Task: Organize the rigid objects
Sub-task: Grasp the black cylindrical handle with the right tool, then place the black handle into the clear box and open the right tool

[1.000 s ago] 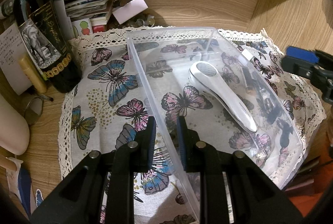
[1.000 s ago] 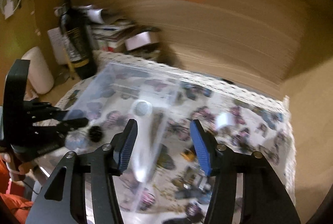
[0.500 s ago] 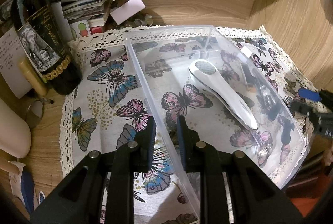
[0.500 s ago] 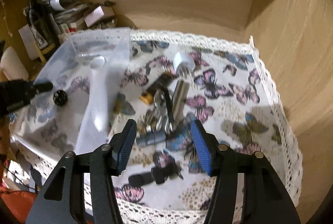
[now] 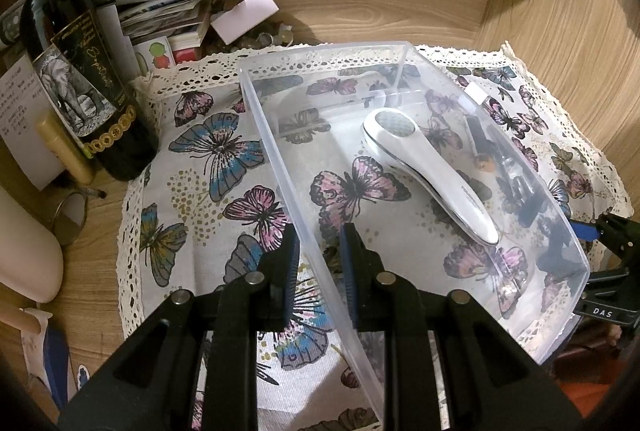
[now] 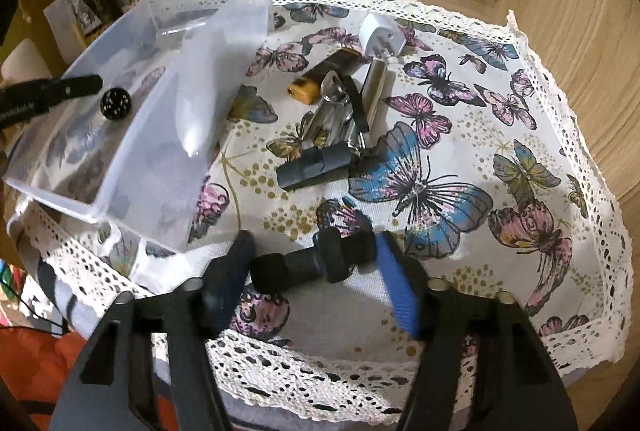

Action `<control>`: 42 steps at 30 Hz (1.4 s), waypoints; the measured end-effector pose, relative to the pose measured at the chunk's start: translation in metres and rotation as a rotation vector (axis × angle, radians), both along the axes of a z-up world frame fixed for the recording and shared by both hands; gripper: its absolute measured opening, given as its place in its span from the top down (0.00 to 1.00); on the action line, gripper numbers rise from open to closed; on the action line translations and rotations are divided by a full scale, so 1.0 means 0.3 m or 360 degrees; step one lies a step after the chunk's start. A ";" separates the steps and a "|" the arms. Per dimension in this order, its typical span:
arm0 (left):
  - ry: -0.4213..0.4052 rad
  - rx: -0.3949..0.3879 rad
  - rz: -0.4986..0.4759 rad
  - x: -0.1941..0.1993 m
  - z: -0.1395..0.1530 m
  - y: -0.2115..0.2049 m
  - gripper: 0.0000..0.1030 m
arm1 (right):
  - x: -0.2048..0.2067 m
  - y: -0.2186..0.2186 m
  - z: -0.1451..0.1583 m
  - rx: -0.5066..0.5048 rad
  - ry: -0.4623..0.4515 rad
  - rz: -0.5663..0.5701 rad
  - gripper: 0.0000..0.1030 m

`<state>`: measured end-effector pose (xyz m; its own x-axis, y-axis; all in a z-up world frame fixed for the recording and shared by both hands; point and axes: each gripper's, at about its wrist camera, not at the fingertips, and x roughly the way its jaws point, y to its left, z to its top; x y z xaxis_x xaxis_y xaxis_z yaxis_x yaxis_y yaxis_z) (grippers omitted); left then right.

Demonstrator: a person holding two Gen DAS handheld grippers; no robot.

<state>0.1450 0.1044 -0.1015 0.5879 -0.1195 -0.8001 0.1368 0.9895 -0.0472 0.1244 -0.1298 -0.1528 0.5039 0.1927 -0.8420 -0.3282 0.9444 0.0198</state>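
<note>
Pinching the near wall of the clear bin with the left gripper; straddling a black knobbed piece with the right gripper, half-open, pads not pressing. Only a white handheld device inside so far. Charger plug, lighter and metal bits beside the bin left to move.

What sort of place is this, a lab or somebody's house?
Most likely a home: a wooden nook with a lace-edged butterfly cloth, a wine bottle beside stacked papers, and small household gadgets next to a clear bin.

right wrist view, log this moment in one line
left gripper: shut on bin wall | right gripper: open around black knob
</note>
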 end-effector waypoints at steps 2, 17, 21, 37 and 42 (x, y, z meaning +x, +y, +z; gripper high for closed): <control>0.0001 -0.0003 0.0000 0.001 -0.002 0.002 0.80 | -0.001 -0.003 0.004 0.0013 -0.0017 -0.0001 0.46; 0.0001 -0.0026 -0.0001 0.004 -0.001 0.011 0.80 | 0.076 -0.013 0.189 0.0047 -0.0274 -0.0058 0.47; 0.0001 -0.0028 0.0000 0.004 -0.002 0.011 0.80 | 0.095 0.013 0.265 0.0050 -0.0381 -0.0017 0.46; 0.0002 -0.0055 0.0013 0.008 0.001 0.015 0.80 | 0.178 0.228 0.345 0.0104 -0.0450 0.0343 0.46; 0.0002 -0.0063 0.0016 0.009 0.003 0.018 0.80 | 0.189 0.309 0.320 0.0079 -0.0404 0.0465 0.46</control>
